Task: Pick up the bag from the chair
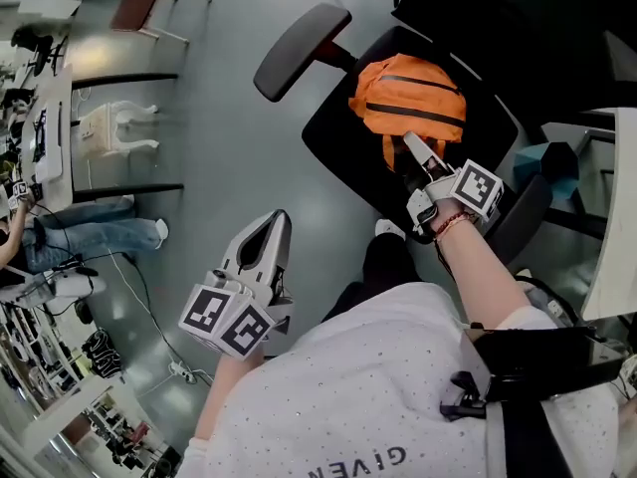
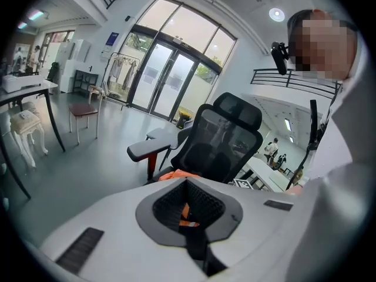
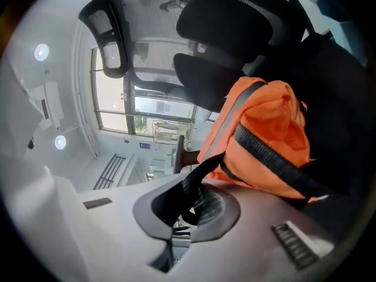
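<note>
Background stuff from the head view: grey floor [image 1: 219,118] all round, a red-seated chair [image 1: 139,3] up at 11 o'clock, a white stool [image 1: 119,127] at 10, someone in jeans [image 1: 95,235] sitting at 9, and a power strip [image 1: 182,371] down at 8.

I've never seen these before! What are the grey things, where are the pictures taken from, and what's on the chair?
They are pinching tools. A person holds one in each hand: the left gripper and the right gripper. One picture comes from a camera on the person's head, looking down. The other two come from small cameras riding on the grippers. An orange bag lies on the black chair. The right gripper is pinched shut on the bag's black strap. The left gripper is shut and empty, away from the chair.
</note>
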`<state>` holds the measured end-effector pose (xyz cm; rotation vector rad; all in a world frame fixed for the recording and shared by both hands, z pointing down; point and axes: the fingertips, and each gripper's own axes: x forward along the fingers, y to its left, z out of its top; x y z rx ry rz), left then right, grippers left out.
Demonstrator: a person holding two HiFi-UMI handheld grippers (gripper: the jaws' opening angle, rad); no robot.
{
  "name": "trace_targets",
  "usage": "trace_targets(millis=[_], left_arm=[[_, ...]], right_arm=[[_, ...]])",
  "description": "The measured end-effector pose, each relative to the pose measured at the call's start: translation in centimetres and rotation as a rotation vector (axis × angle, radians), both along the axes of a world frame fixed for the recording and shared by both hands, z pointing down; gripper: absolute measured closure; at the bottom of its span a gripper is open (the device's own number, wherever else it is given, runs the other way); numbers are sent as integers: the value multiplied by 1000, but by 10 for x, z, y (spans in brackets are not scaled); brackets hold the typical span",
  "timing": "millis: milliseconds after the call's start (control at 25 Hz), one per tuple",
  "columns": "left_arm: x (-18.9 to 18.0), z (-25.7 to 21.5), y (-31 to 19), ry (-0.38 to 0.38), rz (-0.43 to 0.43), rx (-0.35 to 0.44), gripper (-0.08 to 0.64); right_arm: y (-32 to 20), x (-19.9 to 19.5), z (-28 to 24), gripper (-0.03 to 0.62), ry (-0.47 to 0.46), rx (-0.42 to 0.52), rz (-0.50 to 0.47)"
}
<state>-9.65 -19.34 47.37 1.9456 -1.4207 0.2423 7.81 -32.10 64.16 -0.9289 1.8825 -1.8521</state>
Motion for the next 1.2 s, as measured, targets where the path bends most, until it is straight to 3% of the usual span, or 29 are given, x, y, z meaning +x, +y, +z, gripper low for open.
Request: trace_targets(millis=[280,560,680,880,1080,1200], left_arm=[[-15,-16,-9,30,-53,65,558],[-14,-22,-18,82,-54,127,558],[-16,-17,-19,90,-59,133,558],[-29,-22,-11,98,-88,150,558],[-44,-16,5,118,-93,136,558],[-52,-12,3,164,-98,139,558]], right_arm=[[-9,-2,-27,595,-5,43,-17],[-20,9,-48,595,91,74,21],[-20,9,-55,595,109,71,24],[-27,4,-79,595,53,127,34],[-35,7,-93,595,43,130,92],[-36,6,-99,595,85,129,111]])
